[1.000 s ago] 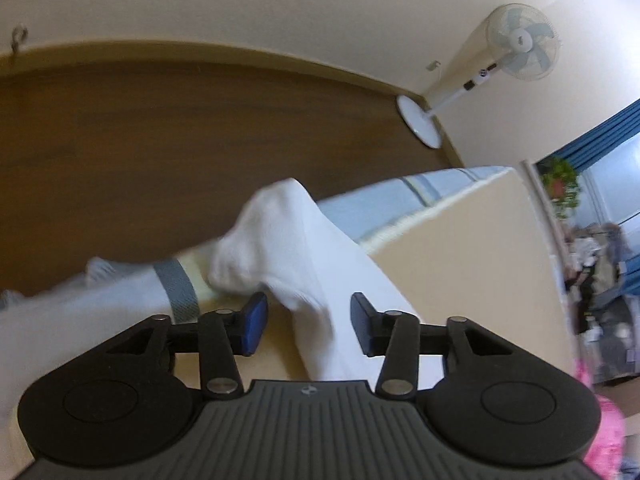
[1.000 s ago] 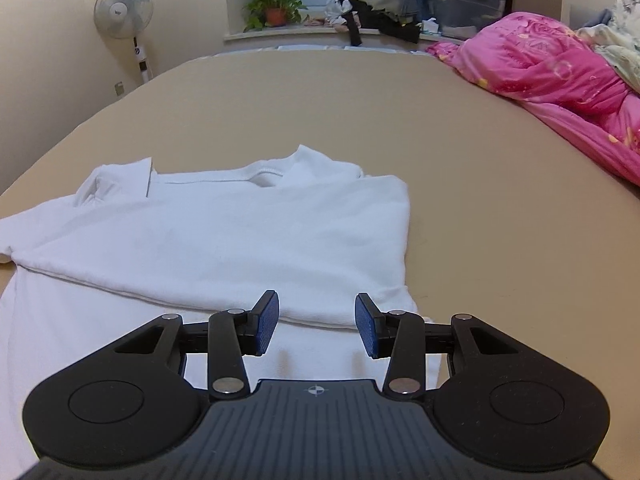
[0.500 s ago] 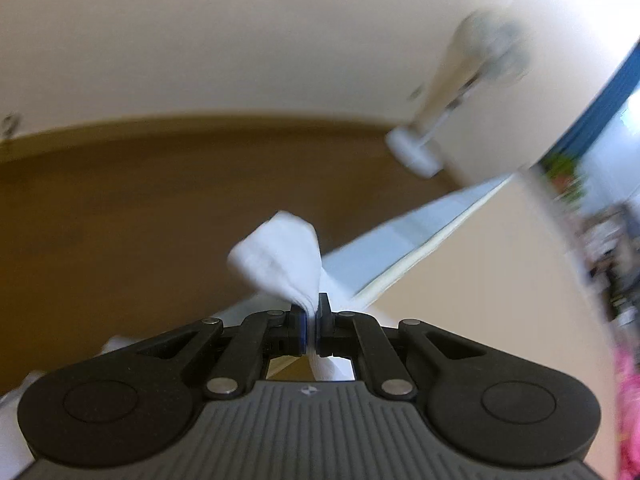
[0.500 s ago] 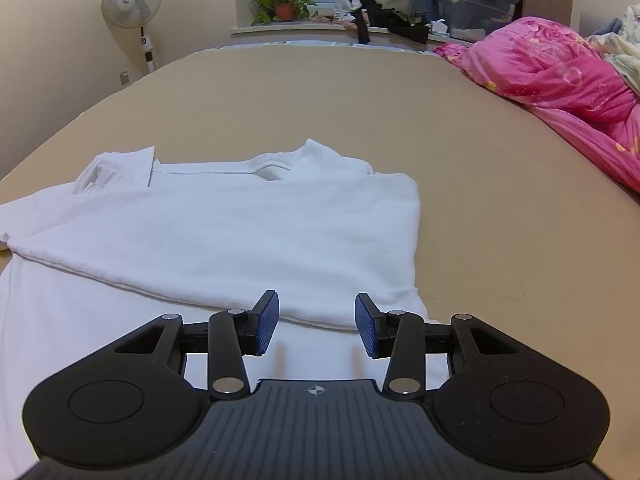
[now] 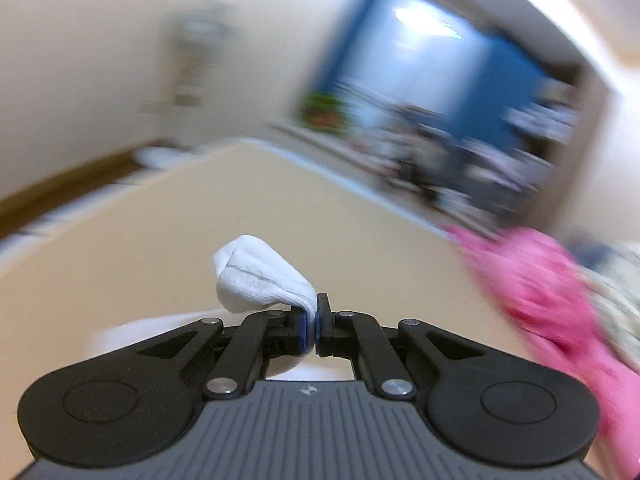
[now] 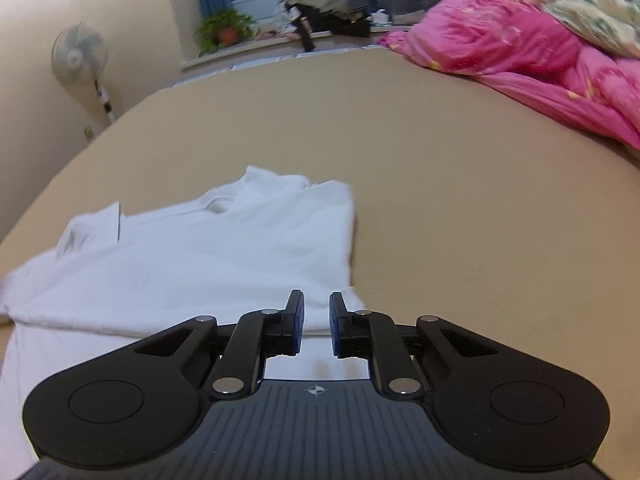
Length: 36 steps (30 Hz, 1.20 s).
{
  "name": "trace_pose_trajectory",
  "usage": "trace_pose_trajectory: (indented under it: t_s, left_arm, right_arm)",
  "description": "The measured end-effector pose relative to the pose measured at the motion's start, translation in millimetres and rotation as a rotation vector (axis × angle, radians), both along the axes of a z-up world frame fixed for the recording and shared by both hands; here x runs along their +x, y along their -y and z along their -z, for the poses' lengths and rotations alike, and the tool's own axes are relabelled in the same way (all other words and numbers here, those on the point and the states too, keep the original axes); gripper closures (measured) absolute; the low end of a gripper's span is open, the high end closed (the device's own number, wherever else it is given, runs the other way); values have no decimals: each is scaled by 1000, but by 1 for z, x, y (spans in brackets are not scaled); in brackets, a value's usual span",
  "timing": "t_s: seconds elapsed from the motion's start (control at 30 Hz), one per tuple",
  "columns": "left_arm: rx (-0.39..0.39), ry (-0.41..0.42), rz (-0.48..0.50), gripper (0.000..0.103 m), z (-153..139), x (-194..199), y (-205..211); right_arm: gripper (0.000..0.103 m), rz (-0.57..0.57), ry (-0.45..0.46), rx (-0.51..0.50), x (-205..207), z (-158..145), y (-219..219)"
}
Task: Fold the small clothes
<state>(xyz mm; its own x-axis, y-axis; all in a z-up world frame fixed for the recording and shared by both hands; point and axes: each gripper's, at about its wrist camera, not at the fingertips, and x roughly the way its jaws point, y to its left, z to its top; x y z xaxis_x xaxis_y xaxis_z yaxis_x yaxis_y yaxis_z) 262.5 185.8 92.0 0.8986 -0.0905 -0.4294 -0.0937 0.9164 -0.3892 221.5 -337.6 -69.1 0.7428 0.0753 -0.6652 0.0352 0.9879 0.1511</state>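
A white shirt point(image 6: 192, 256) lies partly folded on the tan bed point(image 6: 440, 168). My left gripper point(image 5: 311, 316) is shut on a bunched white end of the shirt point(image 5: 260, 280), which sticks up and to the left above the closed jaws; the view is blurred by motion. More white cloth point(image 5: 136, 332) shows low at the left. My right gripper point(image 6: 316, 320) hovers over the shirt's near right part, its jaws narrowed to a small gap with nothing between them.
A pink quilt point(image 6: 520, 56) is heaped on the bed's far right, also blurred in the left wrist view point(image 5: 560, 300). A standing fan point(image 6: 80, 56) is by the left wall. A window sill with a plant point(image 6: 226, 30) and piled items lies beyond the bed.
My left gripper closed on the shirt's white end and has swung it fast from the bed's edge toward the bed's middle. My right gripper's jaws have narrowed and it has shifted right.
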Motion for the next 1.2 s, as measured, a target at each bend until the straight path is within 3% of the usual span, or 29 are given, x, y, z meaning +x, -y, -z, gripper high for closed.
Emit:
trace_pose_trajectory:
  t_s: [0.07,0.13,0.2,0.3,0.4,0.47,0.57,0.63,0.7,0.77,0.83,0.9,1.17,1.2]
  left_arm:
    - [-29,-2,162,97,-1,9,86]
    - [-8,-93,377,70,16,16,165]
    - [38,-168,444,70,32,7,199]
    - [93,-135,435,70,41,-24,173]
    - [243,-134,338,70,55,-50,112]
    - [348,-165,262,70,68,-64,74]
    - [386,-232,154,70,81,-76,17]
    - [376,-256,81,70,93,-78,-21]
    - [318,-296,30,70,112,-79,-45]
    - [300,-403,0,73,130,-72,-51]
    - [272,-354,12,69,129,-66,-51]
    - [305,-336,40,64,131,-59,-46]
    - [246,-395,79,62,156,-28,-50]
    - [235,-404,82,62,160,-24,-49]
  right_arm:
    - [89,39,5,56,0,-2,13]
    - [85,75,11,107,0,-3,24]
    - [77,102,12,154,1,-2,32]
    - [75,115,6,213,4,0,40]
    - [75,97,11,242,10,1,43]
    - [75,90,14,262,18,4,43]
    - [75,86,-4,252,36,15,39]
    - [75,68,-2,240,45,20,33]
    - [75,58,7,222,54,25,26]
    - [75,57,3,207,62,31,20]
    - [75,55,9,163,68,36,14]
    - [75,40,22,134,73,38,9]
    - [76,-40,3,1,89,56,-11]
    - [88,-50,10,-6,88,56,-13]
